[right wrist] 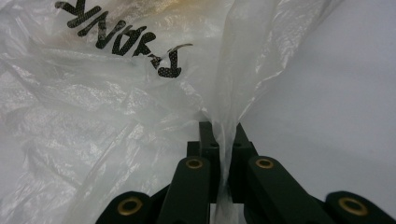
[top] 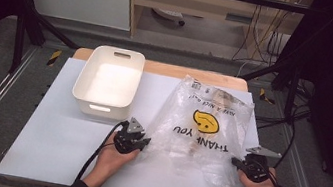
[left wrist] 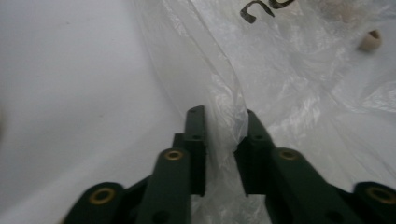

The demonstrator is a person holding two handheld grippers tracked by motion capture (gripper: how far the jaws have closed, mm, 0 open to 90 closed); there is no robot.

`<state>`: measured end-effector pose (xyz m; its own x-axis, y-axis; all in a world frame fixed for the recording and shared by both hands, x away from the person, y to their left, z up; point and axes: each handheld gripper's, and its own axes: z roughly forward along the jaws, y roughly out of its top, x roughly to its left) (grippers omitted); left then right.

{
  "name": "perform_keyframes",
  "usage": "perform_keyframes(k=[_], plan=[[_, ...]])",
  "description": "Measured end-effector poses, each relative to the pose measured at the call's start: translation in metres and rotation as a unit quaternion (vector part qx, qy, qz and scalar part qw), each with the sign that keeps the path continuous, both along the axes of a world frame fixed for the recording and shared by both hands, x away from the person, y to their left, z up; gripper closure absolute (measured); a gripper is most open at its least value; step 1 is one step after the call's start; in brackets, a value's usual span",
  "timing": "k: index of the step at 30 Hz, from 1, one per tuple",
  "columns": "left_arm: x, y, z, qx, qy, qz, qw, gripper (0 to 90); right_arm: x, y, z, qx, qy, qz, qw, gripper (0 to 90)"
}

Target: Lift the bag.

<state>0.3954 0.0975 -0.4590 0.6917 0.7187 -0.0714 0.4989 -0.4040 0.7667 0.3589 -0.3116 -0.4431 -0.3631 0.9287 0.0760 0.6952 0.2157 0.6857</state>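
Note:
A clear plastic bag (top: 205,125) printed with a yellow smiley and "THANK YOU" lies crumpled on the white tabletop (top: 59,147). My left gripper (top: 145,142) is at the bag's near left edge. In the left gripper view a bunched fold of the bag (left wrist: 224,93) fills the narrow gap between the jaws of that gripper (left wrist: 222,114). My right gripper (top: 237,162) is at the bag's near right edge. In the right gripper view that gripper (right wrist: 224,126) pinches a thin strip of the bag (right wrist: 140,93). A small beige object (left wrist: 370,40) shows through the film.
A white plastic bin (top: 87,73) with nothing visible inside stands at the back left of the table, just beyond my left hand. Black cables trail from both grippers toward the near edge. Dark frame bars run around the table.

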Motion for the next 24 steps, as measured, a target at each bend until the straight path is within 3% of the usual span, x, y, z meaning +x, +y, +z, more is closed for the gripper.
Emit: perform_keyframes(k=[3, 6, 12, 18, 24], plan=[[0.001, 0.0, 0.0, 0.001, 0.0, 0.004, 1.0, 86.2, -0.001, 0.003, 0.001, -0.002, -0.004, 0.007, 1.0, 89.2], [0.001, 0.001, 0.0, 0.005, -0.005, 0.005, 1.0, 90.0, -0.004, 0.005, 0.003, 0.001, -0.01, 0.011, 0.9999, 81.8], [0.001, 0.004, 0.001, 0.018, -0.014, 0.01, 0.9997, 90.0, -0.013, 0.005, 0.005, -0.008, -0.044, 0.01, 0.999, 47.3], [0.003, 0.014, 0.003, 0.023, -0.018, 0.028, 0.9992, 90.0, -0.019, 0.005, -0.002, -0.038, -0.047, 0.002, 0.9982, 19.8], [0.005, 0.022, 0.005, 0.02, -0.022, 0.04, 0.9988, 90.0, -0.019, 0.001, -0.007, -0.034, -0.031, -0.016, 0.9988, 13.4]])
